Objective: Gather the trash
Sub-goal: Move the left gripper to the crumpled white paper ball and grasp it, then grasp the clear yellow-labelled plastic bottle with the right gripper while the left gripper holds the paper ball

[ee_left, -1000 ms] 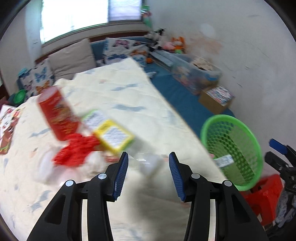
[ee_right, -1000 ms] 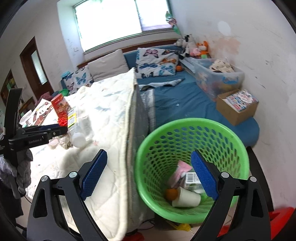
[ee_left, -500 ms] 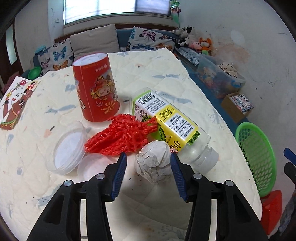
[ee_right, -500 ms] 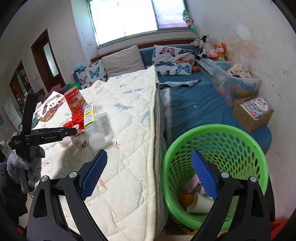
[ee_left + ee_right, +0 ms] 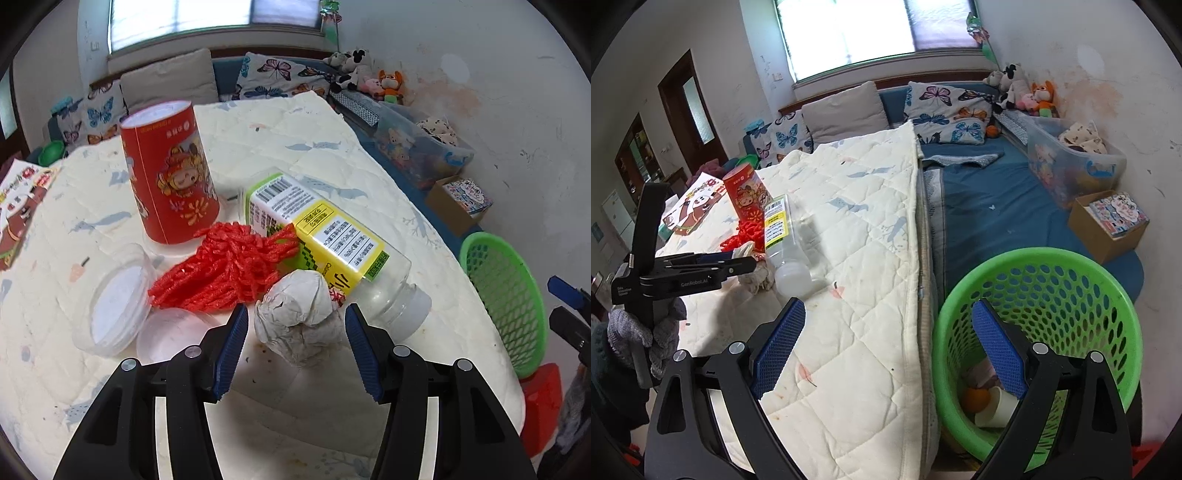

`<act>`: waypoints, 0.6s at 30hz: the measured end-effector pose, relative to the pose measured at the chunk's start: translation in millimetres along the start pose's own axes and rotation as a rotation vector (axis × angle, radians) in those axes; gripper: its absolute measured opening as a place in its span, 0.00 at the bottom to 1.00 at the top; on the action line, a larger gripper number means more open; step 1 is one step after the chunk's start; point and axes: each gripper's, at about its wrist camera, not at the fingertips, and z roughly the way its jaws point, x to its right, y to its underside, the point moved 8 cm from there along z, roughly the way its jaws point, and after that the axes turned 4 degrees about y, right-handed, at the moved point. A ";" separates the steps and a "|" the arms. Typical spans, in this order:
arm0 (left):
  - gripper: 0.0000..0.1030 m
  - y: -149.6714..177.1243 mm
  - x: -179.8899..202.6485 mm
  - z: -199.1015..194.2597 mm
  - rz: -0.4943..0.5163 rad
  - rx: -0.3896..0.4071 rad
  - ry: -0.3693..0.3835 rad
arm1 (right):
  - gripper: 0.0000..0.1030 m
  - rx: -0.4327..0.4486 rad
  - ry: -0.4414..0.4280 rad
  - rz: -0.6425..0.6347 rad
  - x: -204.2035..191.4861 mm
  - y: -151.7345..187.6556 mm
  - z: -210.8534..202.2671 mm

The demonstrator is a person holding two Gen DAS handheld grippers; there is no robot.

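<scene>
A crumpled white paper ball (image 5: 299, 314) lies on the quilted table (image 5: 280, 133). My left gripper (image 5: 295, 332) is open, its blue pads either side of the ball's near part. Behind the ball lie a red mesh net (image 5: 225, 266), a clear bottle with a yellow label (image 5: 332, 243) on its side, and a red can (image 5: 170, 173) standing upright. The green trash basket (image 5: 1071, 295) stands on the floor by the table's right edge, holding a paper cup (image 5: 997, 410) and an orange. My right gripper (image 5: 886, 343) is open and empty above the table edge and basket rim.
Two clear plastic lids (image 5: 114, 314) lie left of the ball. A picture box (image 5: 18, 206) lies at the table's far left. A blue bed (image 5: 990, 206) with pillows, a storage bin (image 5: 1075, 162) and a cardboard box (image 5: 1108, 221) are beyond the basket.
My left gripper has swung left from the basket side and moved in on the trash pile, and the paper ball now sits between its open pads. My right gripper has risen and drawn back from the basket.
</scene>
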 end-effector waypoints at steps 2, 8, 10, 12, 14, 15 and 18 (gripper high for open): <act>0.51 0.7 -1.9 3.3 -0.004 -0.006 0.005 | 0.89 -0.002 -0.004 -0.007 -1.9 -0.8 1.0; 0.37 3.7 -1.0 5.5 0.002 -0.002 0.033 | 0.89 -0.016 -0.023 -0.028 -14.1 -5.9 9.7; 0.34 4.7 -1.2 1.6 0.003 0.004 0.036 | 0.89 -0.024 -0.033 -0.044 -19.9 -8.3 13.6; 0.33 5.8 -2.9 -5.3 -0.004 0.014 0.040 | 0.88 -0.032 -0.045 -0.063 -28.4 -12.7 18.5; 0.33 6.3 -4.9 -13.7 -0.011 0.027 0.043 | 0.88 -0.038 -0.067 -0.082 -37.4 -17.4 23.4; 0.33 6.7 -6.5 -19.0 -0.014 0.036 0.046 | 0.86 -0.041 -0.073 -0.090 -41.3 -19.2 25.6; 0.32 7.8 -11.9 -34.8 -0.025 0.058 0.046 | 0.83 -0.056 -0.107 -0.133 -62.8 -27.0 36.5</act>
